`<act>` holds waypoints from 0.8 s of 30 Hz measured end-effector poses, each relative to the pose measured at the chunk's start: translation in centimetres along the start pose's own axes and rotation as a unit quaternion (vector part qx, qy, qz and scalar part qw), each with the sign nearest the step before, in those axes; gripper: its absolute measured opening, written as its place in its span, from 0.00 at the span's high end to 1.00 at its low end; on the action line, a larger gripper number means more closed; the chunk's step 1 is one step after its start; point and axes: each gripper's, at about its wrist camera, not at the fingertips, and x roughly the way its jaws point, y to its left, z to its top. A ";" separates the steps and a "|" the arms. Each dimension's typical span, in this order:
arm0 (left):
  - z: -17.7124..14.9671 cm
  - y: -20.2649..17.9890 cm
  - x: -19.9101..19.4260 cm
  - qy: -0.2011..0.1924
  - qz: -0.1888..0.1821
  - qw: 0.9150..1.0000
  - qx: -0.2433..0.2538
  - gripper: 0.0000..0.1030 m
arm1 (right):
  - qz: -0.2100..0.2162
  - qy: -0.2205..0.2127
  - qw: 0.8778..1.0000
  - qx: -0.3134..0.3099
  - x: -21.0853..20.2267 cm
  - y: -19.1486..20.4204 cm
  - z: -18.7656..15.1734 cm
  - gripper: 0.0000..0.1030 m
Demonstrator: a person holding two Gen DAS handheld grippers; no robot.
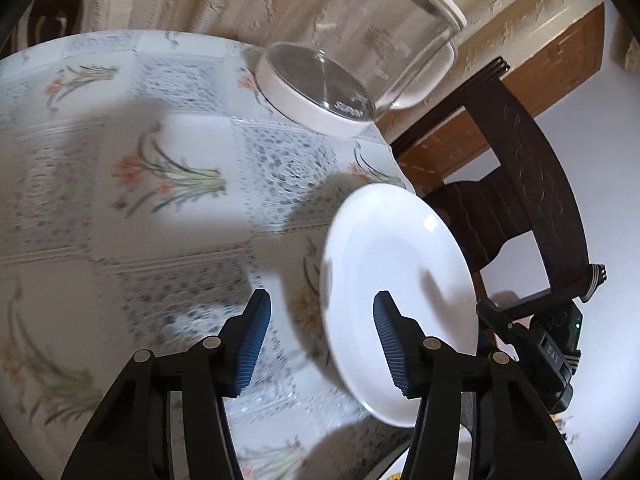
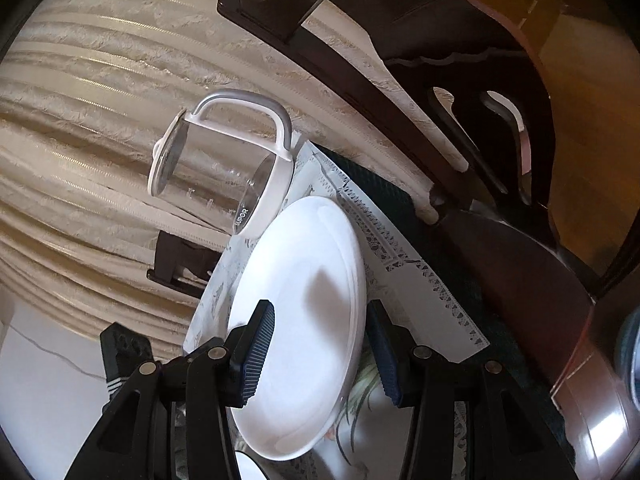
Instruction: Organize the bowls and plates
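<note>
White plate [image 2: 304,320] between right claw [image 2: 320,354] fingers, rim straddled, fingers spread, no visible clamp. Same plate [image 1: 396,300] just ahead-right of left claw [image 1: 320,344], behind its right finger [image 1: 390,344]; left claw released, holding nothing. Glass jug [image 2: 224,164] beyond plate, on floral tablecloth [image 1: 120,160]. Dark chair [image 1: 520,184] further right.

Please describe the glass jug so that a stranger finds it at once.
Start at the floral tablecloth and go to its far edge by the cream curtain. The glass jug stands there, beyond the white plate. Unlike the plate, it is transparent, with a white base and handle.
</note>
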 end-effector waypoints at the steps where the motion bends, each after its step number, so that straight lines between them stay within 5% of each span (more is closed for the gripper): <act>1: 0.1 -0.1 0.5 0.003 0.001 1.000 0.001 0.51 | -0.001 0.001 1.000 -0.001 0.0 0.0 0.1 0.53; 14: 0.0 -2.3 2.9 0.003 0.012 0.998 0.058 0.60 | -0.062 0.012 0.996 -0.069 0.7 1.5 0.0 0.64; 24: -0.5 -1.9 1.6 -0.002 0.011 0.999 0.046 0.60 | -0.060 0.004 0.994 -0.093 0.3 1.9 -0.2 0.69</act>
